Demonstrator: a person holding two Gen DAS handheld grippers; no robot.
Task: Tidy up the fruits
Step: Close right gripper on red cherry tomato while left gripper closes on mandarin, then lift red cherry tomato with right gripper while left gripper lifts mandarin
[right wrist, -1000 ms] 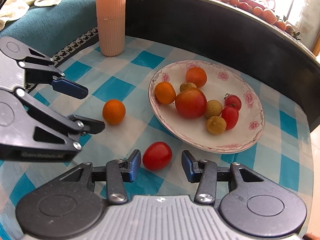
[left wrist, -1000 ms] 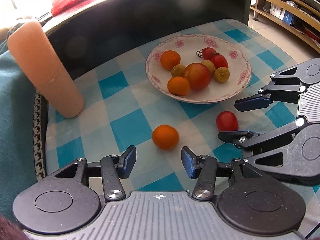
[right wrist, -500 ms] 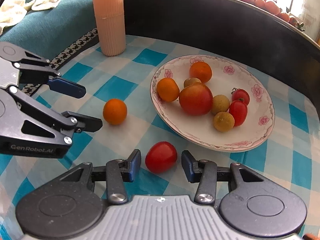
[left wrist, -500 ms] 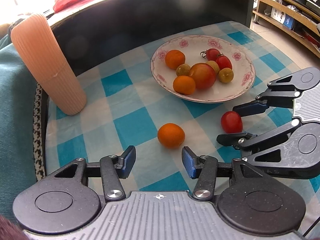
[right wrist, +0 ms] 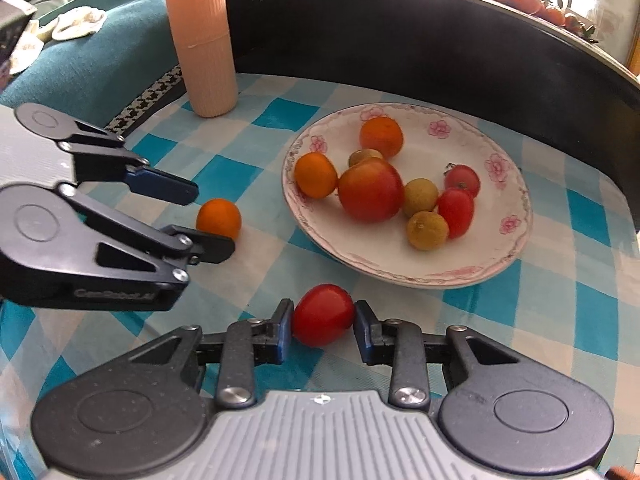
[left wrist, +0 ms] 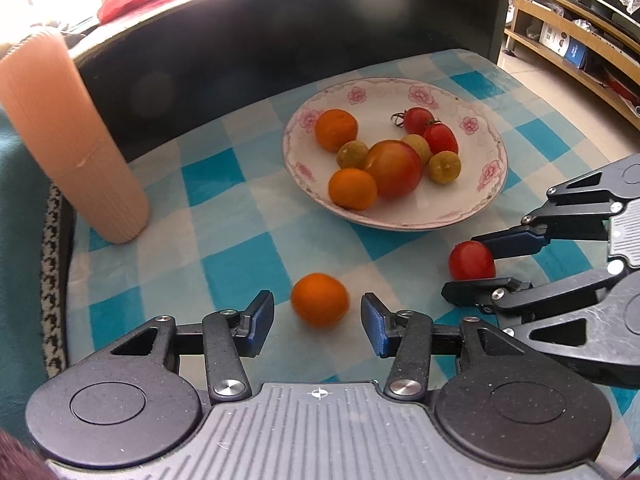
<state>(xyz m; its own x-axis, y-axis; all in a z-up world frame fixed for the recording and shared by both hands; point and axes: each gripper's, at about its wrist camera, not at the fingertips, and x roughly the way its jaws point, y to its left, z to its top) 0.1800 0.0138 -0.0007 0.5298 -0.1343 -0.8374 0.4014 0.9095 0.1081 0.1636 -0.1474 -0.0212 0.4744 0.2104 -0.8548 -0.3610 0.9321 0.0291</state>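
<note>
Since a moment before, our right hand-held gripper (right wrist: pixel 320 326) had narrowed its jaws around the red tomato (right wrist: pixel 323 314), and our left hand-held gripper (left wrist: pixel 318 316) had come closer to the loose orange (left wrist: pixel 319 299). We saw the tomato lying on the blue-checked cloth (right wrist: pixel 264 120) of the counter, between the right fingertips: the left pad touched it, while at the other pad we could not tell contact from a sliver of gap. Our left jaws stood apart, with clear space on both sides of the orange, which rested on the cloth just ahead of them. Beyond both fruits sat the flowered plate (right wrist: pixel 508 224), holding two oranges, a large red-orange fruit, three small yellow-green fruits and two small tomatoes. At the far left corner of the cloth, a ribbed peach cylinder (right wrist: pixel 202 40) stood upright.
</note>
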